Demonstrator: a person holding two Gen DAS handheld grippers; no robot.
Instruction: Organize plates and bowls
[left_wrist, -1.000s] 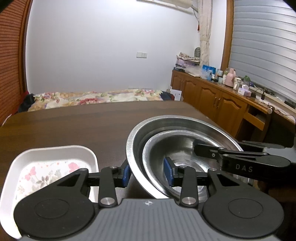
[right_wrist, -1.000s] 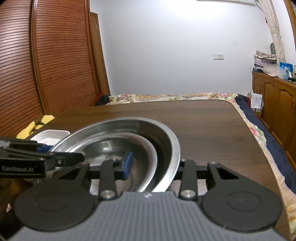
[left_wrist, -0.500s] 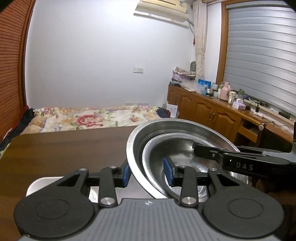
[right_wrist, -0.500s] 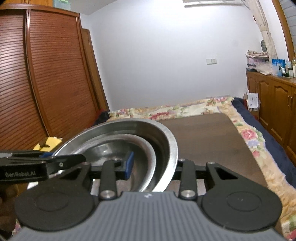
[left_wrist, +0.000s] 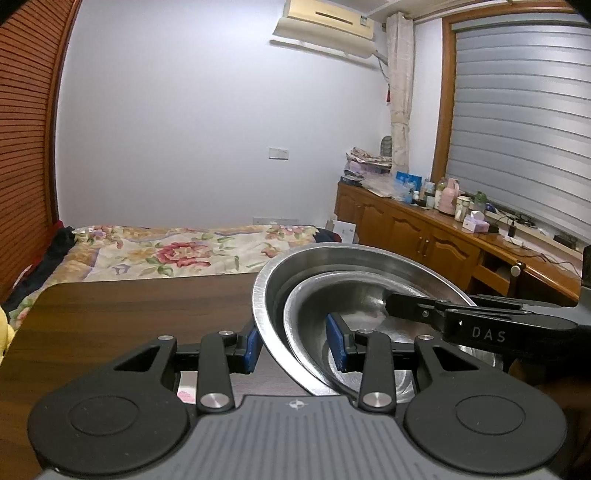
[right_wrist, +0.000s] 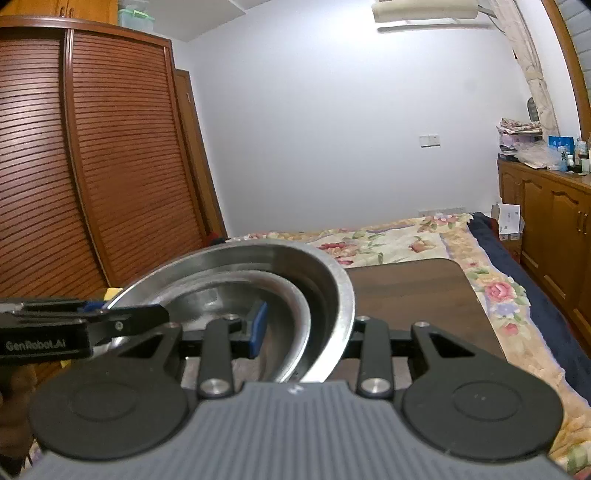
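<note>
Two steel bowls are nested, the small bowl (left_wrist: 354, 295) inside the large bowl (left_wrist: 332, 258), and both are held up above the dark wooden table (left_wrist: 129, 314). My left gripper (left_wrist: 293, 345) is shut on their left rims, one blue pad outside and one inside. Across the bowls, the right gripper's fingers (left_wrist: 424, 314) reach in over the opposite rim. In the right wrist view my right gripper (right_wrist: 306, 332) is shut on the right rims of the large bowl (right_wrist: 295, 266) and the small bowl (right_wrist: 221, 295). Its outer pad is hidden behind the bowl wall.
A sliver of a white floral plate (left_wrist: 184, 393) shows under my left gripper. Beyond the table's far edge (right_wrist: 413, 295) lies a bed with a floral cover (left_wrist: 177, 251). Wooden cabinets (left_wrist: 424, 236) line the right wall and a slatted wardrobe (right_wrist: 92, 166) the left.
Both grippers have risen with the nested bowls still gripped. The table has dropped lower in both views, and the white plate has almost vanished under the left gripper.
</note>
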